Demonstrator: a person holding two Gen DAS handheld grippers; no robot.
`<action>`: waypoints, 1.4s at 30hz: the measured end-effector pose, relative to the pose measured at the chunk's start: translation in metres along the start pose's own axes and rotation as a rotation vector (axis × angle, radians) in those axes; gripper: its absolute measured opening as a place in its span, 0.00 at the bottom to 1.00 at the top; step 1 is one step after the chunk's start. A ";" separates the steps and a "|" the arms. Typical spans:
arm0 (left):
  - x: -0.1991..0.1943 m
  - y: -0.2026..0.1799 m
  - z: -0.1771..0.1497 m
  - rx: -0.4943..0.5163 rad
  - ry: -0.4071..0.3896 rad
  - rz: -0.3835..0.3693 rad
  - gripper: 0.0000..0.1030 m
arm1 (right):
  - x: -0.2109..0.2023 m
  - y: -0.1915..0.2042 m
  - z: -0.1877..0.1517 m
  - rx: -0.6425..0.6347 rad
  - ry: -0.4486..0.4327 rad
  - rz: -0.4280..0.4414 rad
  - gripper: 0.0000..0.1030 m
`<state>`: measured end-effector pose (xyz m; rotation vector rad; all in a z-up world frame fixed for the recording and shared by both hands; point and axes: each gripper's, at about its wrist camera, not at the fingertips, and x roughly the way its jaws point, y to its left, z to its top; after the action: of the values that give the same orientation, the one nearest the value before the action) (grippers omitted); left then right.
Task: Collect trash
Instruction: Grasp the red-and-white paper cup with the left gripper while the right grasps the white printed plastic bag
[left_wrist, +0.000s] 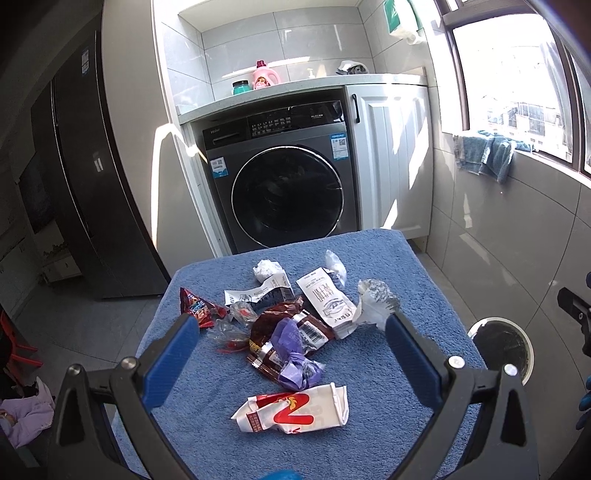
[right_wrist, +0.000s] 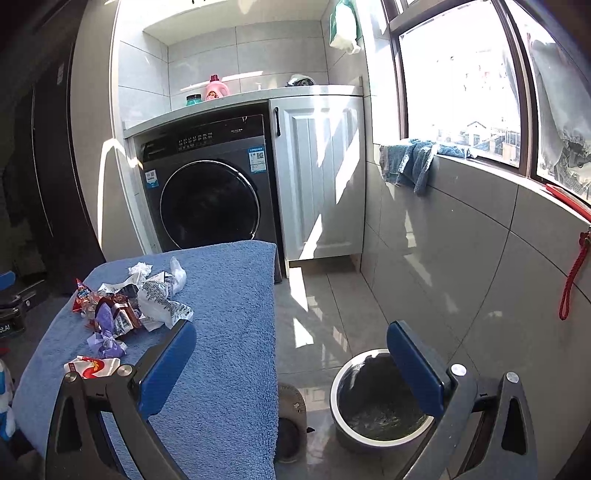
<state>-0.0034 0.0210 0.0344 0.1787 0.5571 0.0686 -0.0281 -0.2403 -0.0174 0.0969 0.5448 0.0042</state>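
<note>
A pile of trash lies on a table covered with a blue towel (left_wrist: 388, 369): a crushed red-and-white paper cup (left_wrist: 295, 408), a purple wrapper (left_wrist: 295, 363), a dark red wrapper (left_wrist: 280, 325), white paper wrappers (left_wrist: 328, 299), a red snack bag (left_wrist: 195, 306) and a crumpled tissue (left_wrist: 266, 267). My left gripper (left_wrist: 291, 325) is open and empty, just above the pile. My right gripper (right_wrist: 291, 332) is open and empty, right of the table, above the floor. A round bin with a black liner (right_wrist: 376, 402) stands on the floor below it; the bin also shows in the left wrist view (left_wrist: 504, 343).
A dark washing machine (left_wrist: 280, 184) and white cabinet (left_wrist: 391, 166) stand behind the table. A tiled wall with a window sill and a blue cloth (right_wrist: 410, 162) runs along the right. A dark fridge (left_wrist: 85, 166) stands at left. A small round object (right_wrist: 291, 424) lies on the floor by the table.
</note>
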 end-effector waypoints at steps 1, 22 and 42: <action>0.001 0.001 0.000 0.001 -0.001 -0.003 0.99 | 0.001 0.001 0.000 -0.003 0.004 0.002 1.00; 0.087 0.116 -0.081 -0.089 0.340 -0.336 0.77 | 0.063 0.057 0.000 -0.139 0.192 0.232 0.98; 0.156 0.080 -0.111 0.091 0.493 -0.685 0.50 | 0.176 0.139 0.011 -0.276 0.325 0.391 0.93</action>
<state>0.0680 0.1341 -0.1243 0.0497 1.0878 -0.5939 0.1314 -0.0979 -0.0863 -0.0699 0.8368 0.4825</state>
